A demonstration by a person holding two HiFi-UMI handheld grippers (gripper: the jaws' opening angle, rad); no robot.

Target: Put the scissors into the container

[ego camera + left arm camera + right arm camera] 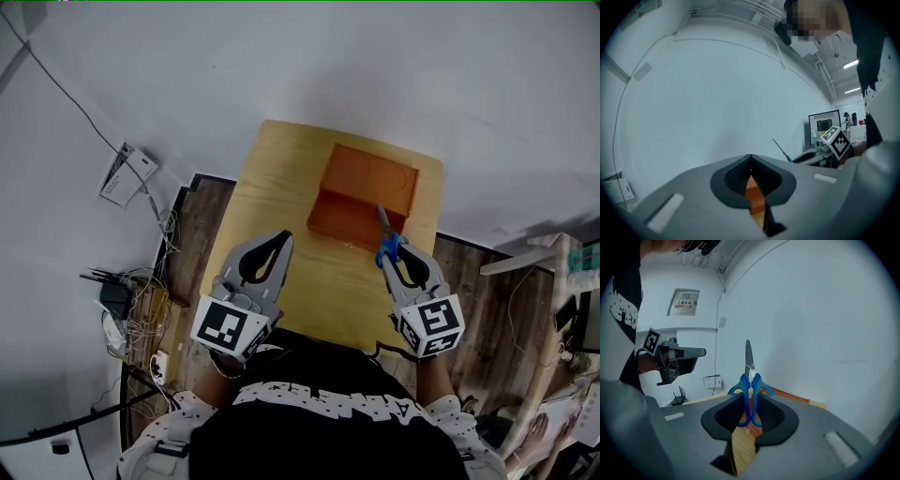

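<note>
White wall, wood counter [272, 197]. Orange container [366, 192] sits at the far right of the counter, open-topped, only its bare floor showing. Right hand-held gripper [395, 251] clamps scissors [388, 234] by the blue handles, blade tip over the container's near wall. Left hand-held gripper [280, 238] has its jaws together, nothing between them, over the bare near-left counter.

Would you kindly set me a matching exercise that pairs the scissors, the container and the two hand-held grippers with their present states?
Things:
1. scissors
2. orange container
3. left hand-held gripper
4. right hand-held gripper

States:
A. shut, with nothing in it
B. resting on the wooden table
C. shut on blue handles
D. held up off the table, blades pointing away from the person

Pairs: 1-D, 2-B, 3-A, 4-C
</note>
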